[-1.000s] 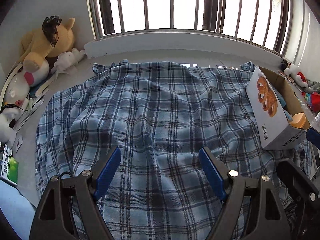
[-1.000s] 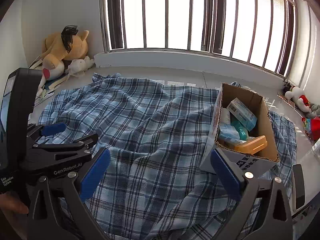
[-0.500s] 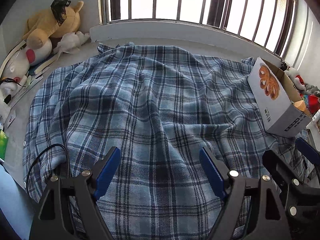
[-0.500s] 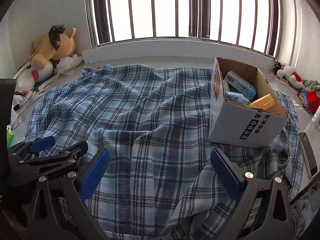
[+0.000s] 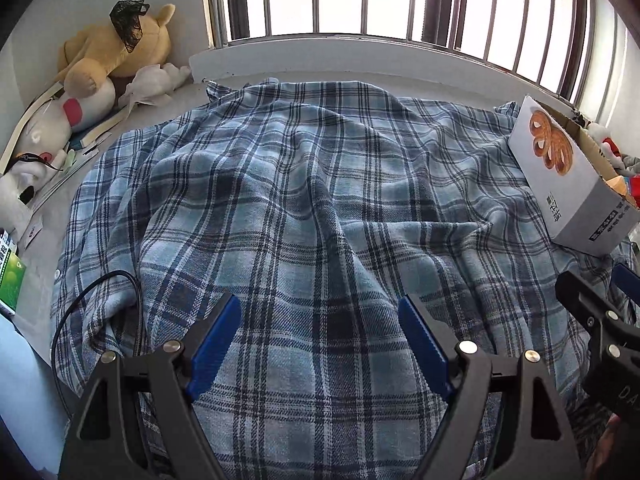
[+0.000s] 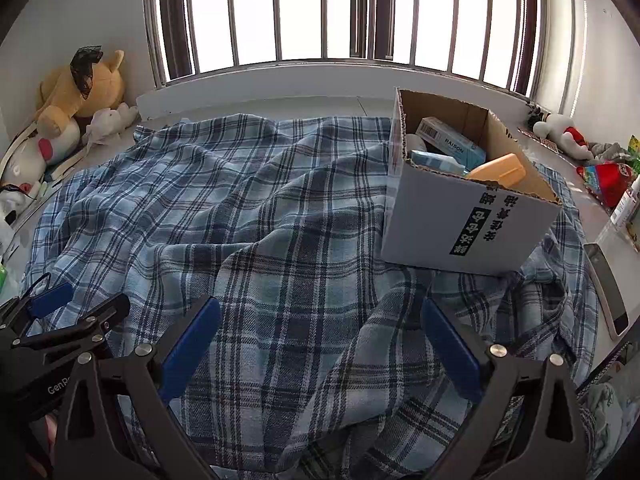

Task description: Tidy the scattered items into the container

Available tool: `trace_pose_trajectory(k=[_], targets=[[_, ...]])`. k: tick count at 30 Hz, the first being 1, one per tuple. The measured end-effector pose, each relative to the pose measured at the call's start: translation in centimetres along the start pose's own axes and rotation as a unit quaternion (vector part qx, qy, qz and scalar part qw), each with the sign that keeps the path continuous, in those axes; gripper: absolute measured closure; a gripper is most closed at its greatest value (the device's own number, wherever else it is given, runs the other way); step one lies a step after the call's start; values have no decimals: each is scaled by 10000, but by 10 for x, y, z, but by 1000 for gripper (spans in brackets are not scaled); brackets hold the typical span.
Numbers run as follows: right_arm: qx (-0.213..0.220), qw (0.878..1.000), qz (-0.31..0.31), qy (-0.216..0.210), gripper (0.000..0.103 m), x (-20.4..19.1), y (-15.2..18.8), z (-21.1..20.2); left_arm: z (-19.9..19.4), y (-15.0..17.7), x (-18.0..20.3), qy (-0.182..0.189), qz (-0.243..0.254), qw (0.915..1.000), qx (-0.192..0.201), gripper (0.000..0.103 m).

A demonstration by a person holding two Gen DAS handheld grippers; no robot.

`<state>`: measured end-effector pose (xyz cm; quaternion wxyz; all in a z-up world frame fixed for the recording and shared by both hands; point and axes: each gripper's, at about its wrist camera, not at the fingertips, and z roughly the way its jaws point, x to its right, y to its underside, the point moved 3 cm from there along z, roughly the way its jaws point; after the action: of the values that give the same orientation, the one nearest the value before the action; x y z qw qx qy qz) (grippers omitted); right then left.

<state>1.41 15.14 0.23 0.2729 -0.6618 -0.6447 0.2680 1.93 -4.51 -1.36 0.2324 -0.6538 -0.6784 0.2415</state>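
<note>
One plaid cloth (image 6: 260,208) covers surface, no loose items left on it that we see. Cardboard box (image 6: 460,216) sits far right on cloth, already holding carton (image 6: 444,142), orange item (image 6: 498,170), other packs. We judge the gathering step near done or finished. Left gripper (image 5: 320,340) wide open, empty, above near cloth. Right gripper (image 6: 320,344) wide open, empty, near box. Next, we check edges: phone (image 6: 606,292) at right, green pack (image 5: 10,276) at left, if they count.
</note>
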Motion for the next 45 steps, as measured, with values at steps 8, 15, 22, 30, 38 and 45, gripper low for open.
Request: trace_pose_trajectory(k=[8,15,22,30,38,45], targets=[[-151,9997,-137,159,3,0,9,9,2,5,-2,5,-56,9999,-85,20],[-258,9990,-315,173,3,-8,17,16,6,8,1,5,-19,9998,-174,20],[-371,9987,-303,150,3,-9,23,24,12,10,4,-7,40,9997,-261,20],[-356,9987,-300,185,3,-9,24,24,14,11,6,8,27,9995,-317,20],[-194,9994,-264,149,3,-9,19,14,5,10,3,74,-55,9996,-249,20],[-47,9999,-118,1,3,-6,14,-9,-12,8,1,140,-169,9996,-166,20]])
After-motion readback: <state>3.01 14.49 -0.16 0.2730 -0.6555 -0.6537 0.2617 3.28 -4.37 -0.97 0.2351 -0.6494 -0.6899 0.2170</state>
